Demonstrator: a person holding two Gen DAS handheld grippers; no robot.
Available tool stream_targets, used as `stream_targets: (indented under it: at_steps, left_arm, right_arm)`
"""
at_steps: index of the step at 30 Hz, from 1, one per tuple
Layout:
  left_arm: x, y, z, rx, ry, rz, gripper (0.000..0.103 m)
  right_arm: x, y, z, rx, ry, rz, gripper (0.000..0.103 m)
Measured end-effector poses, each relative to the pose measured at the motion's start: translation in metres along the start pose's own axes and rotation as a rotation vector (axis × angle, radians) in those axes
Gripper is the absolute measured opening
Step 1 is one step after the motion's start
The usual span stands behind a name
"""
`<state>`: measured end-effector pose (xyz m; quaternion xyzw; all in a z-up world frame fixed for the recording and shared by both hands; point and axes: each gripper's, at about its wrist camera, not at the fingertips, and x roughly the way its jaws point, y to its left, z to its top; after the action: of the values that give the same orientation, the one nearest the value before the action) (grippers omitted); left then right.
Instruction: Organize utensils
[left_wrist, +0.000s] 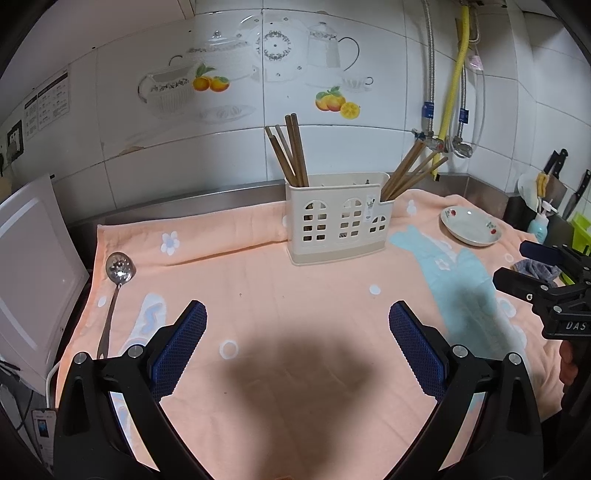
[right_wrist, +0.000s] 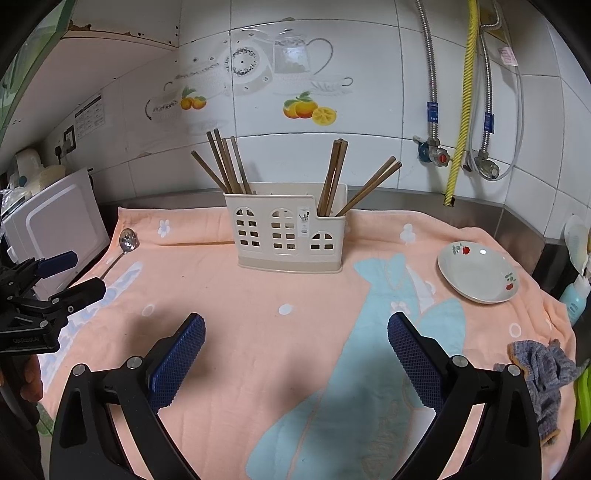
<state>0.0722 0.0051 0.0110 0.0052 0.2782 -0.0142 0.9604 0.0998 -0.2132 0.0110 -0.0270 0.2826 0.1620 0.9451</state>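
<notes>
a: where are the utensils?

b: the cream utensil holder (left_wrist: 338, 218) stands upright at the far middle of the peach towel (left_wrist: 280, 302), close to the tiled wall. brown chopsticks (left_wrist: 290, 151) lean out of its left compartment, and more chopsticks (left_wrist: 413, 171) fan out of the lower right compartment. the middle compartment shows only a small dark tip; i cannot tell what it is.

a: anything still loose?

b: 1 slotted metal spoon (left_wrist: 117, 280) lies flat on the towel's far left edge, bowl toward the wall, handle pointing near, just beside a white appliance (left_wrist: 33, 266). it is well apart from the holder.

a: and the tools?

b: the left gripper (left_wrist: 297, 332) hovers over the near towel with its jaws spread wide and nothing between the blue pads (left_wrist: 181, 347). the right gripper (right_wrist: 295, 336) is the same: jaws wide, gripping nothing, above the blue fish print. each shows in the other's view at the edge, also with fingers apart.

a: what else is around?

b: a white dish (right_wrist: 478, 273) with red flowers sits on the right of the towel, apparently empty, and a grey knitted cloth (right_wrist: 543, 373) lies crumpled at the near right edge.
</notes>
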Motion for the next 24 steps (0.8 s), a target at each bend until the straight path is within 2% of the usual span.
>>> stream_targets:
  at_steps: [24]
  left_arm:
    - [0.0048, 0.0047, -0.0037, -0.018, 0.018, 0.011, 0.098]
  right_arm:
    - [0.0065, -0.0023, -0.0008, -0.002, 0.014, -0.003, 0.096]
